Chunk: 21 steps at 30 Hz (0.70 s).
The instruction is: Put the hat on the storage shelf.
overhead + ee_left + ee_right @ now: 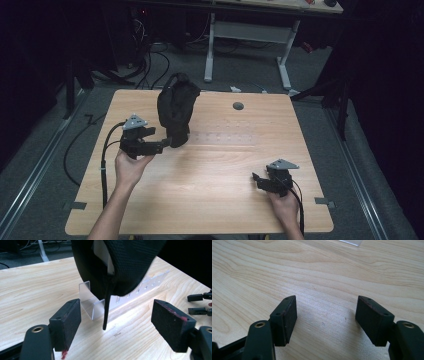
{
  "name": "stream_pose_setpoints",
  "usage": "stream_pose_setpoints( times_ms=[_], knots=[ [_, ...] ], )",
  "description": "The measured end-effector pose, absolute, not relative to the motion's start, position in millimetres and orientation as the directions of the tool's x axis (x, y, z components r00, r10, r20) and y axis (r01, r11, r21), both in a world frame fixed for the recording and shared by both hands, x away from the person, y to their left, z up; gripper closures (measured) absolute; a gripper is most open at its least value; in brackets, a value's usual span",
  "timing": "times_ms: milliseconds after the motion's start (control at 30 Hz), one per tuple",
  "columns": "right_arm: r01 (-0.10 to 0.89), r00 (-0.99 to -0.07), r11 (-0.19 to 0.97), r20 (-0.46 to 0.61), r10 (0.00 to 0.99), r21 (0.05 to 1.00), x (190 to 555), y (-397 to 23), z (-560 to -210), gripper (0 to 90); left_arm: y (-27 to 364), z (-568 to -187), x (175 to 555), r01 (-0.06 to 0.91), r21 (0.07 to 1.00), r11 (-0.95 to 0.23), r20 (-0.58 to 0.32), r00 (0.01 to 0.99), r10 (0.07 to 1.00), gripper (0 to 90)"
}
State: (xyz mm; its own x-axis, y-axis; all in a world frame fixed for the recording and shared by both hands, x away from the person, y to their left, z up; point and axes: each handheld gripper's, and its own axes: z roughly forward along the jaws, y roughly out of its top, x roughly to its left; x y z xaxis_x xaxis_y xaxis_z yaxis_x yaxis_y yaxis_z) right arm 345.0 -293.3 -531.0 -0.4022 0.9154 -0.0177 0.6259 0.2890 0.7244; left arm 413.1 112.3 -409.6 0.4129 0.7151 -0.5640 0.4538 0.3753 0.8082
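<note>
Now left claw gapes beside black cap; table edges distant.

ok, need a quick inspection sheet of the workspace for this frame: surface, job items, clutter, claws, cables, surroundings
Surface: light wooden table, with a grey round grommet near the far edge.
Job's things: black cap propped upright on a clear plastic stand; a black strap hangs from it toward the table.
Clutter: nothing seen.
Claws: left claw open, jaws either side of the strap without touching it; right claw open, nothing between its jaws, low over bare wood near the right front corner.
Cables: a black cable trails from the left claw, another from the right.
Surroundings: dark room, white-legged desk behind, loose cables on the floor.
</note>
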Motion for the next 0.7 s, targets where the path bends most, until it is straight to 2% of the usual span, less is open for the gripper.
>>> stream_pose_setpoints(
  times_ms=[200,700],
  knots=[
    [0.626,-0.402,0.289,-0.018,0.915,0.724,345.0,-293.3,-531.0,34.0,120.3,-407.2,401.1,0.464,0.783,0.415,-0.605,0.41,0.683,25.5],
    [0.626,-0.401,0.289,-0.018,0.916,0.724,345.0,-293.4,-531.0,33.9,128.3,-427.6,377.3,0.483,0.768,0.422,-0.619,0.386,0.684,26.4]
  ],
)
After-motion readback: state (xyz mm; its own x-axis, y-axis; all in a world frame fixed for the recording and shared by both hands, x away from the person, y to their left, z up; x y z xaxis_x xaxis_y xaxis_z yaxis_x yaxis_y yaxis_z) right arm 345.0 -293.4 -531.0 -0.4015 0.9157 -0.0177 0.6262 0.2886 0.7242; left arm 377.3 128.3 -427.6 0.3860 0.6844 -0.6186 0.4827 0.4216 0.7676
